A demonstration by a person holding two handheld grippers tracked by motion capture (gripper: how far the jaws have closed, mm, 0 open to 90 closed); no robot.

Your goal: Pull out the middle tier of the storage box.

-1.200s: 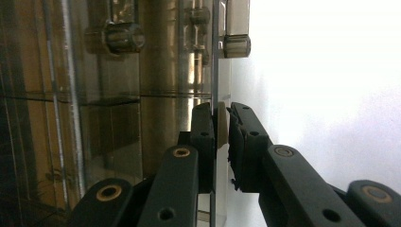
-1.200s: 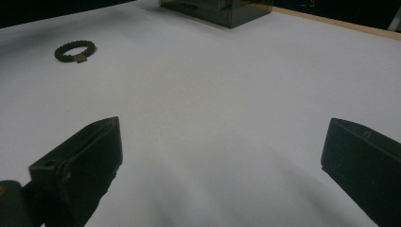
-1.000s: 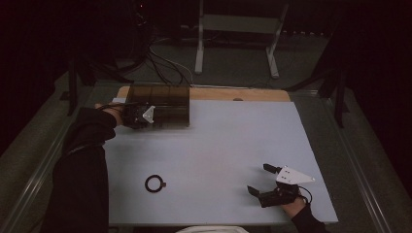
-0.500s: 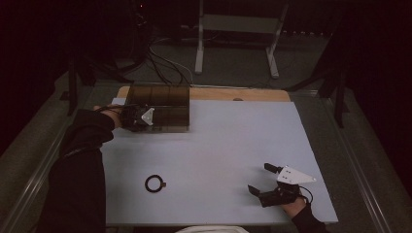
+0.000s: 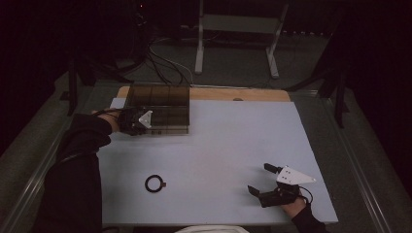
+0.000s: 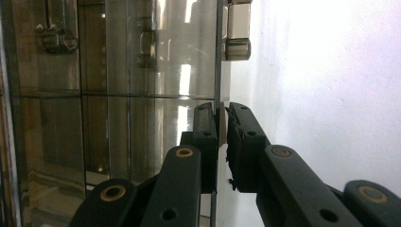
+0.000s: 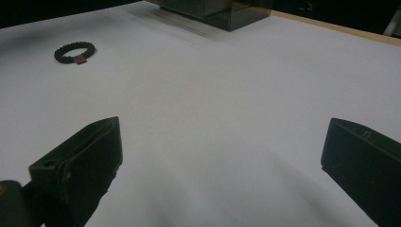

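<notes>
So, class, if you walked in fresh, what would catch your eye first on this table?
The smoky see-through box at the far left, with the left tongs pinched on its thin edge. Then the small black bracelet lying alone near the front, and the right tongs open over the bare white table.

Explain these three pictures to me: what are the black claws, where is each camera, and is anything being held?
A person works at a white table with hand-held tongs, one per hand. One camera looks down from above; the other two ride on the tongs. The left tongs are pinched shut on the thin edge of a smoky clear box at the table's far left; its own view shows the pads clamping that wall. The right tongs sit open and empty, near right. A black bracelet lies alone in front.
</notes>
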